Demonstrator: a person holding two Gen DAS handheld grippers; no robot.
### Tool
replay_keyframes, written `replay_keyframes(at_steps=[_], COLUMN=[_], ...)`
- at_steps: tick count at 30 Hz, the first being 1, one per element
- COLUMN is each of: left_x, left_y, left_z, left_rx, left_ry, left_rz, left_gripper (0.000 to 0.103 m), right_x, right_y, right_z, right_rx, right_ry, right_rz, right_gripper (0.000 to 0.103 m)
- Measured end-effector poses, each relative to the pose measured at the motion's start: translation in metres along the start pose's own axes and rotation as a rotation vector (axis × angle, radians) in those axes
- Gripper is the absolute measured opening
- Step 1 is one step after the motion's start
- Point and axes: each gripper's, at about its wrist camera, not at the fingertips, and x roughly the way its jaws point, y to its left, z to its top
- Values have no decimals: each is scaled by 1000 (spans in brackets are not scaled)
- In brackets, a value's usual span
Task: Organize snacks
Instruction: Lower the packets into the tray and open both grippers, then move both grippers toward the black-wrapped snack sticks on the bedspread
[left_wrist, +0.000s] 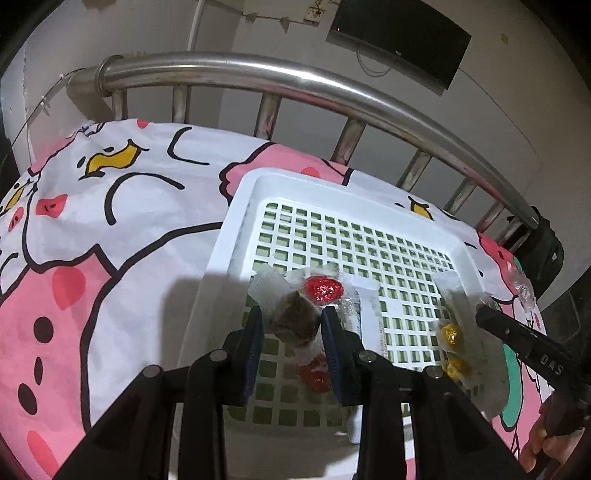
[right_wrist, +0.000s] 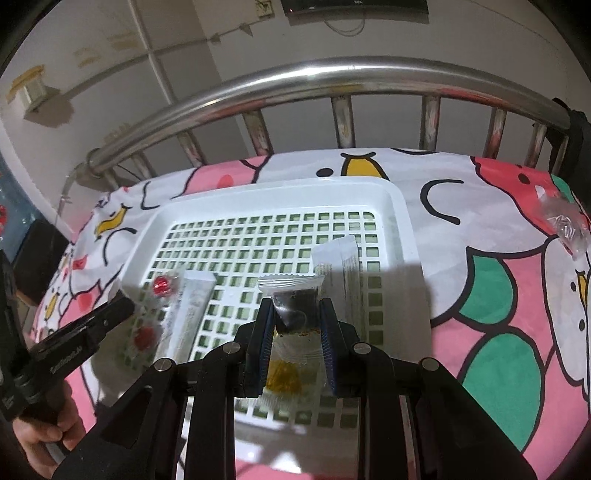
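A white perforated basket (left_wrist: 236, 218) (right_wrist: 402, 221) lies on a pink cartoon bedsheet. My left gripper (left_wrist: 291, 317) is shut on a clear snack packet with brown and red pieces (left_wrist: 295, 317), held over the basket's near left part. My right gripper (right_wrist: 295, 314) is shut on a clear packet with dark and yellow pieces (right_wrist: 291, 321) over the basket's near part; this packet shows at the right in the left wrist view (left_wrist: 452, 336). White stick sachets (right_wrist: 194, 299) (right_wrist: 341, 266) lie in the basket. A loose clear-wrapped snack (right_wrist: 565, 221) lies on the sheet at the right.
A steel bed rail (left_wrist: 258, 74) (right_wrist: 332, 74) runs behind the basket. A dark screen (left_wrist: 402, 37) hangs on the wall. The sheet (left_wrist: 92, 221) spreads left of the basket. A dark object (left_wrist: 543, 243) sits at the bed's right end.
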Motion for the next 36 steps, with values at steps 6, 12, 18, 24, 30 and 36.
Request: replay_keyframes(at_steps=[6, 12, 18, 24, 30, 36], left_x=[13, 22, 12, -38, -118, -170], left_y=[-2, -4, -1, -4, 2, 9], left_z=[2, -3, -1, 6, 3, -25], left_rx=[3, 4, -25, -11, 7, 84], left_ry=[19, 27, 13, -68, -216, -289], left_rz=[18, 38, 0, -82, -133, -130], left_gripper=[34, 34, 60, 90, 102, 103], right_x=[23, 32, 12, -54, -137, -176], right_y=[1, 4, -2, -1, 15, 32], right_z=[4, 7, 7, 3, -19, -56], right_rx=[-12, -22, 35, 46, -15, -62], right_ry=[42, 49, 1, -120, -279, -332], right_rz=[-41, -62, -29, 61, 144, 208], right_gripper=[23, 27, 80, 82, 95, 99])
